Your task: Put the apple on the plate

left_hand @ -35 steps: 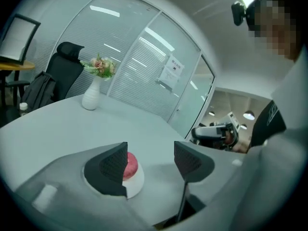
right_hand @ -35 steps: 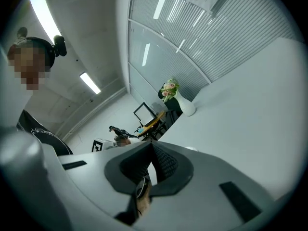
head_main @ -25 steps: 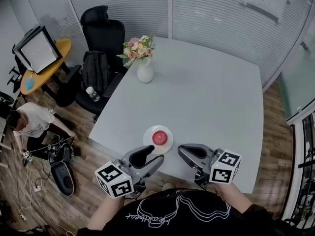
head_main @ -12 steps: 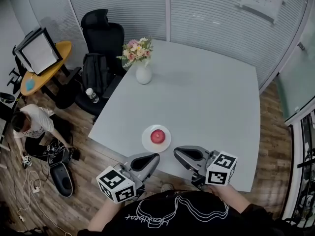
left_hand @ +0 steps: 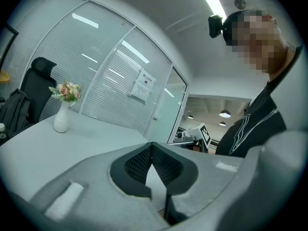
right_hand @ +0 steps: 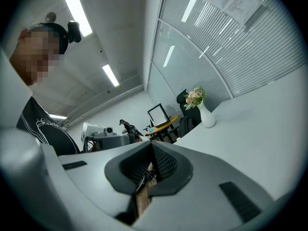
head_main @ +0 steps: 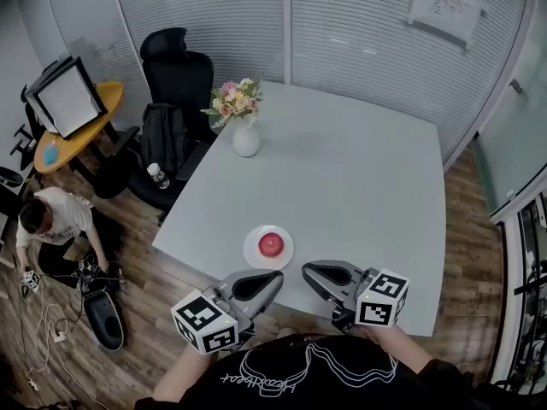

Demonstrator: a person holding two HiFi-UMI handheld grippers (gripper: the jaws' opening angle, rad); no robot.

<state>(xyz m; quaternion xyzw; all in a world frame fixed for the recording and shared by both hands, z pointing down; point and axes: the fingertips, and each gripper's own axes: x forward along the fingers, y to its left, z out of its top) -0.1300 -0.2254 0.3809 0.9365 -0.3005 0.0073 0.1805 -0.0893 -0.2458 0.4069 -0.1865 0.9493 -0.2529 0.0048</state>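
Observation:
A red apple (head_main: 271, 244) lies on a small white plate (head_main: 255, 254) near the front edge of the grey table (head_main: 342, 186). My left gripper (head_main: 275, 279) is held just in front of that edge, below the plate, its jaws shut with nothing between them. My right gripper (head_main: 308, 272) hovers beside it to the right, also shut and empty. In the left gripper view the closed tips (left_hand: 152, 146) point across the table; in the right gripper view the closed tips (right_hand: 151, 145) point toward the room's left side.
A white vase of flowers (head_main: 244, 131) stands at the table's far left corner. A black office chair (head_main: 175, 67) with a backpack (head_main: 162, 135) is beside it. A person (head_main: 51, 220) crouches on the wooden floor at left, near a yellow round table (head_main: 73, 131).
My left gripper's jaws have shut, and it has drawn back a little from the plate. The apple and plate stay put; the right gripper barely moved.

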